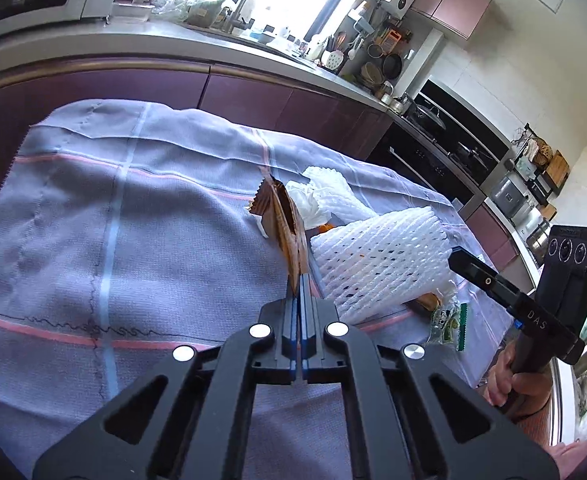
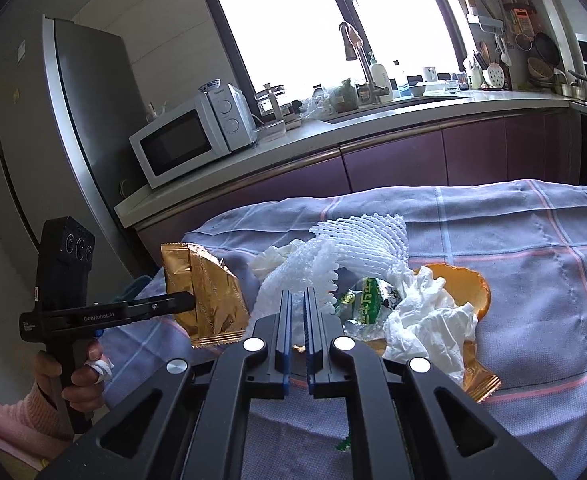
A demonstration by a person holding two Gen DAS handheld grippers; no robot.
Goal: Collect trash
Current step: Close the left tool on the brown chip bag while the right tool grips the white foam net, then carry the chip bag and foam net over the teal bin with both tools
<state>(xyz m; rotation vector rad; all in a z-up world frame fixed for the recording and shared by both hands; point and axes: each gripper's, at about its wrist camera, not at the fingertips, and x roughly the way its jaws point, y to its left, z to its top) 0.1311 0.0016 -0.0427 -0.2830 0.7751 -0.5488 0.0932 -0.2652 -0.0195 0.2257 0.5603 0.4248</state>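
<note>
My left gripper (image 1: 299, 278) is shut on a gold-brown snack wrapper (image 1: 285, 220) and holds it edge-on above the lilac checked cloth (image 1: 133, 208); it also shows in the right wrist view (image 2: 207, 296), held by the left gripper (image 2: 187, 302). My right gripper (image 2: 298, 296) is nearly shut with a narrow gap and empty, just in front of the trash pile: white foam fruit nets (image 2: 357, 240), a green wrapper (image 2: 367, 300), crumpled white tissue (image 2: 429, 320), an orange peel (image 2: 461, 280) and a gold wrapper (image 2: 481, 384). The right gripper (image 1: 465, 262) sits beside the foam net (image 1: 381, 264).
A kitchen counter (image 2: 413, 114) with purple cabinets runs behind the table. A white microwave (image 2: 189, 140) and a steel fridge (image 2: 73, 128) stand at the left. A sink tap (image 2: 357, 60), a stove (image 1: 445, 136) and hanging utensils are at the back.
</note>
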